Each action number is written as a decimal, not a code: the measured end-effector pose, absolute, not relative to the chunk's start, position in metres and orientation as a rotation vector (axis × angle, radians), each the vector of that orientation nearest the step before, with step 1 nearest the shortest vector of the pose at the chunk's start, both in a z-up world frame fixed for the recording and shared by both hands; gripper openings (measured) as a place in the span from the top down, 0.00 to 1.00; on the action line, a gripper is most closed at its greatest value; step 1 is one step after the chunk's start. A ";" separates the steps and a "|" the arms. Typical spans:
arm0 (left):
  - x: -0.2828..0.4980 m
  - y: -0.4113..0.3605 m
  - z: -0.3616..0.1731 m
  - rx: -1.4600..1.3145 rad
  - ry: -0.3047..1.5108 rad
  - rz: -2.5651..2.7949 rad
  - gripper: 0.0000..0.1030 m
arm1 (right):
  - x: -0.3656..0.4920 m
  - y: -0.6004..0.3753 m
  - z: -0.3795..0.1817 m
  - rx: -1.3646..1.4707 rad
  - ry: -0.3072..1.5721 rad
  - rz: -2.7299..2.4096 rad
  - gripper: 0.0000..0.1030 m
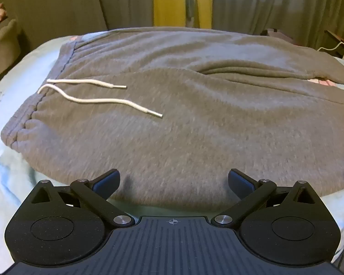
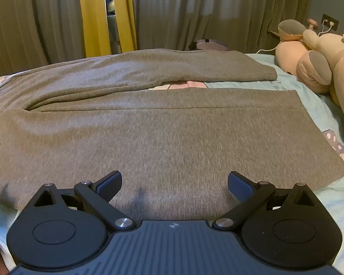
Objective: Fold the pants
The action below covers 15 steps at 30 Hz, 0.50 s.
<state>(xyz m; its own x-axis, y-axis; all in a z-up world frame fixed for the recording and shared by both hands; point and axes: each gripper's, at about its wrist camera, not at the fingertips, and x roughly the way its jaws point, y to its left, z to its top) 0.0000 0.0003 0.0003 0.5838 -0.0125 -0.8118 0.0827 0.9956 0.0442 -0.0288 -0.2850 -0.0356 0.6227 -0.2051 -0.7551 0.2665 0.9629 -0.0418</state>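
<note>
Grey sweatpants (image 1: 183,119) lie spread flat on a light blue bedsheet (image 1: 23,75), waistband at the left with two white drawstrings (image 1: 96,99) resting on the fabric. In the right wrist view both legs of the sweatpants (image 2: 172,133) stretch to the right, slightly apart, a strip of sheet showing between them. My left gripper (image 1: 173,178) hovers over the near edge of the hip area, open and empty. Over the near leg's lower edge, my right gripper (image 2: 174,181) stands open too, nothing between its fingers.
Pink plush toys (image 2: 318,59) lie on the bed at the far right, beyond the leg cuffs. Grey and yellow curtains (image 2: 103,16) hang behind the bed. A dark item (image 2: 206,44) sits at the bed's far edge. A white cable (image 1: 330,47) runs at the right.
</note>
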 end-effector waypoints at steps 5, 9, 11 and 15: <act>-0.002 0.000 0.001 0.092 0.944 -0.062 0.00 | -0.028 -0.285 -0.036 0.077 0.860 -0.268 0.04; 0.000 0.001 -0.002 0.102 0.947 -0.058 0.00 | -0.028 -0.283 -0.036 0.070 0.862 -0.267 0.04; -0.001 -0.002 -0.002 0.101 0.948 -0.056 0.00 | -0.028 -0.282 -0.035 0.065 0.862 -0.267 0.04; 0.001 0.001 -0.003 0.087 0.954 -0.050 0.00 | -0.028 -0.284 -0.038 0.072 0.861 -0.274 0.04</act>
<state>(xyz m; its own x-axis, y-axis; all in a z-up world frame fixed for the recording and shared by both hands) 0.0007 0.0007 -0.0028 0.5776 -0.0043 -0.8163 0.0807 0.9954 0.0519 -0.0275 -0.2842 -0.0381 0.6192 -0.2094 -0.7568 0.2673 0.9624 -0.0476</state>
